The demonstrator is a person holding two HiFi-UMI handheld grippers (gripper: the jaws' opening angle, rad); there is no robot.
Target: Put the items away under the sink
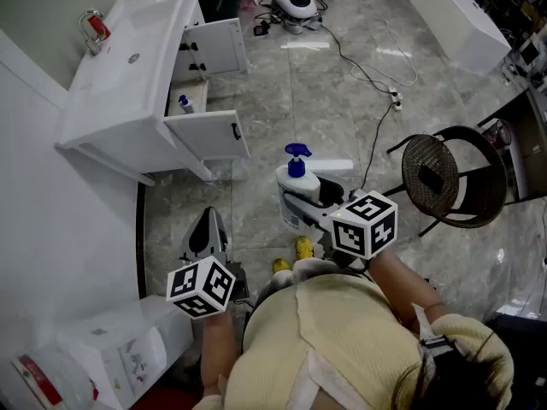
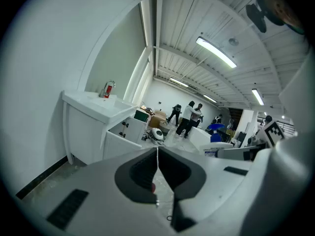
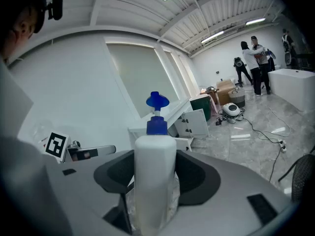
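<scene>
My right gripper (image 1: 297, 205) is shut on a white pump bottle (image 1: 296, 184) with a blue pump head, held upright above the marble floor. In the right gripper view the pump bottle (image 3: 155, 181) fills the space between the jaws. The left gripper (image 1: 209, 220) hangs lower left, shut and empty; in its own view the left gripper (image 2: 157, 151) has its jaws pressed together. The white sink cabinet (image 1: 128, 75) stands at the upper left with both doors (image 1: 209, 133) open. A small blue-capped bottle (image 1: 185, 104) stands inside it. The sink cabinet (image 2: 96, 114) also shows ahead of the left gripper.
A round dark wicker chair (image 1: 453, 178) stands to the right. A cable with a power strip (image 1: 395, 99) runs across the floor to a white appliance (image 1: 297, 2). A white tub (image 1: 457, 11) is far right. White bags (image 1: 111, 348) lie lower left. People (image 2: 189, 118) stand far off.
</scene>
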